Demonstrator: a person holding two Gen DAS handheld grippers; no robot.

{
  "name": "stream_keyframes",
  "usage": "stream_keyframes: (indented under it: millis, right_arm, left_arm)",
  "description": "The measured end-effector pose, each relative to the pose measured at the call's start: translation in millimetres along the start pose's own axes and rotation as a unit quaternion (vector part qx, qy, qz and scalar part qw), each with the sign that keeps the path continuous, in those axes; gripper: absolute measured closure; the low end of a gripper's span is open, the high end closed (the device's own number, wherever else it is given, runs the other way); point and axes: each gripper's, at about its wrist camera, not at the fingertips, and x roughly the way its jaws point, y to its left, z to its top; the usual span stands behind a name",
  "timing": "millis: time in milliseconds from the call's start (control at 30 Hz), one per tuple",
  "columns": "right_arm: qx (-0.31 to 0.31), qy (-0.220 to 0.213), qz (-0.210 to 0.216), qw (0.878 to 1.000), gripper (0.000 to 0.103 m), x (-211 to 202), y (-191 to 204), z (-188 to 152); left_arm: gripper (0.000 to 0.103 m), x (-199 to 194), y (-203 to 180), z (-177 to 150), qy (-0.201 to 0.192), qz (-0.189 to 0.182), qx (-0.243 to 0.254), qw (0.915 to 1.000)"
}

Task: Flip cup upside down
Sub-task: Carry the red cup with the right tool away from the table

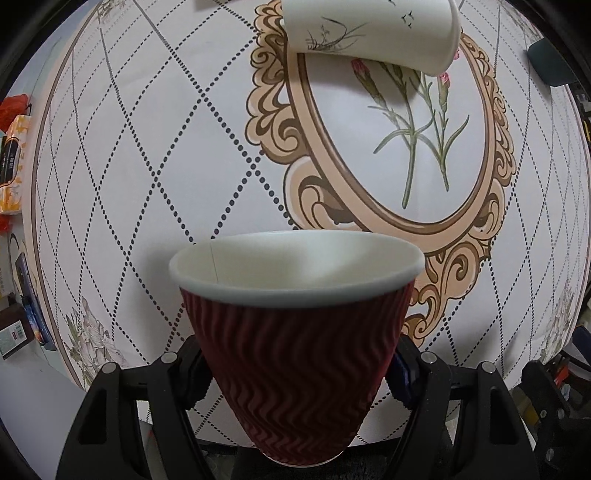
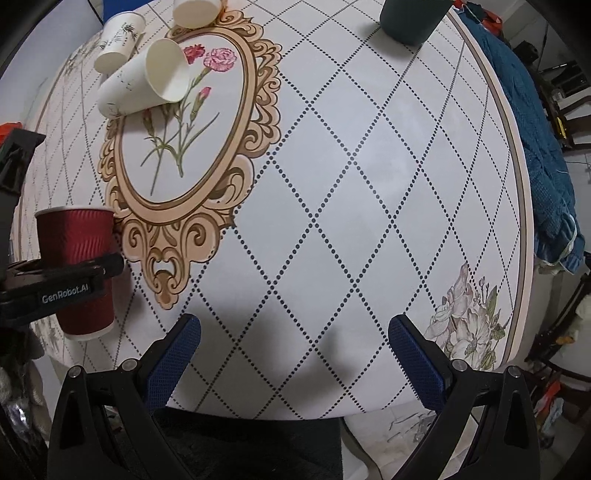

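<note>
Left tongs (image 1: 295, 373) gripping red ripple cup (image 1: 295, 339) upright by its lower wall, cup standing on table (image 2: 369, 184) near left edge, interior showing empty. Right tongs (image 2: 295, 354) hanging wide open, gripping nothing. Three white paper cups lying tipped beyond: nearest (image 2: 147, 83), second (image 2: 118, 40), third (image 2: 195, 13). Dark green container (image 2: 413, 18) sitting at far edge.
</note>
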Motion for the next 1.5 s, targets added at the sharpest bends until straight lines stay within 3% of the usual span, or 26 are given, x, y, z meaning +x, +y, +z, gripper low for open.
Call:
stream_keyframes:
  millis: [233, 333, 867, 933, 1000, 1300, 1500]
  right_arm:
    - [-0.001, 0.011, 0.002, 1.0, 0.0, 14.7, -0.4, 4.3]
    - [0.014, 0.03, 0.037, 0.999, 0.0, 26.1, -4.6, 6.2]
    - [0.01, 0.041, 0.022, 0.999, 0.0, 54.4, -9.0, 9.2]
    - [0.008, 0.038, 0.019, 0.999, 0.0, 56.3, -9.8, 8.9]
    - [0.008, 0.037, 0.019, 0.999, 0.0, 55.3, -11.6, 13.3]
    - [0.013, 0.027, 0.022, 0.999, 0.0, 31.9, -13.2, 28.9]
    - [0.01, 0.013, 0.024, 1.0, 0.0, 1.2, -11.9, 20.5]
  left_arm:
    - [0.029, 19.0, 10.2, 3.6, 0.006, -0.003, -0.006, 1.0]
    - [0.028, 18.2, 11.9, 2.2, 0.006, -0.004, -0.006, 1.0]
    - [0.027, 18.4, 16.6, 6.8, 0.014, -0.021, -0.024, 0.9994]
    - [0.017, 17.2, 18.6, 5.3, 0.014, -0.024, -0.027, 0.9992]
    - [0.011, 14.8, 21.0, 3.7, 0.01, -0.026, -0.027, 0.9993]
    - [0.011, -9.6, 32.8, -3.7, -0.011, -0.036, -0.031, 0.9988]
    - [0.011, -48.6, 53.8, -26.6, -0.049, -0.037, -0.038, 0.9974]
